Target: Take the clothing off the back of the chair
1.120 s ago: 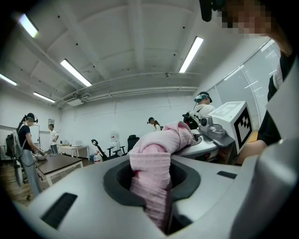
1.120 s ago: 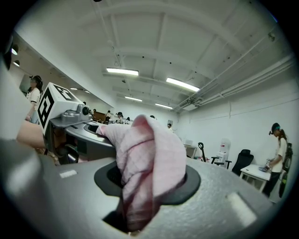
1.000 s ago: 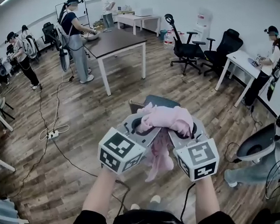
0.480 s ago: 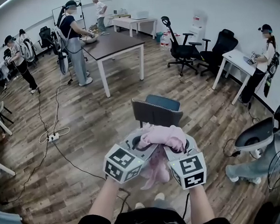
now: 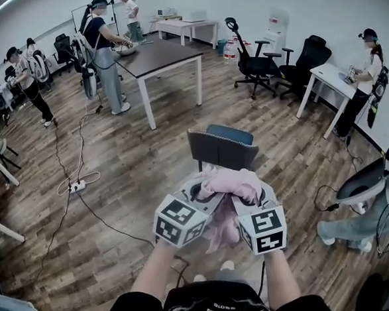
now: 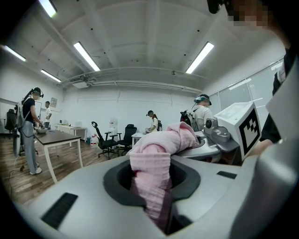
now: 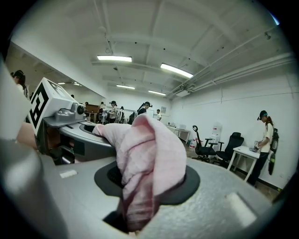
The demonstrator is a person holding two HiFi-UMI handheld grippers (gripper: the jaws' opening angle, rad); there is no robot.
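A pink knitted garment [image 5: 226,186], bunched into a soft roll, hangs in the air between two hand-held tools, just in front of the person's chest. It looks clear of the chair [image 5: 222,153] behind it, so the lift-off seems done.

The left tool [image 6: 159,200] is clamped on one gathered fold of the fabric. The right tool [image 7: 135,205] pinches another fold, and the cloth bridges the short gap between them, with a loose end drooping below.

The fabric shows fine ribbing and looks light, limp and easy to crush without harm. It should not slip much. A thick gathered fold is the safest hold, since a single layer could stretch or slide free, and the dangling end might snag.

The chair has a dark grey padded back with a curved top edge and a blue-grey seat. It stands on a wood-plank floor [image 5: 118,210]. Farther off is a dark-topped desk [image 5: 157,54] on white legs, with several people standing around the room.
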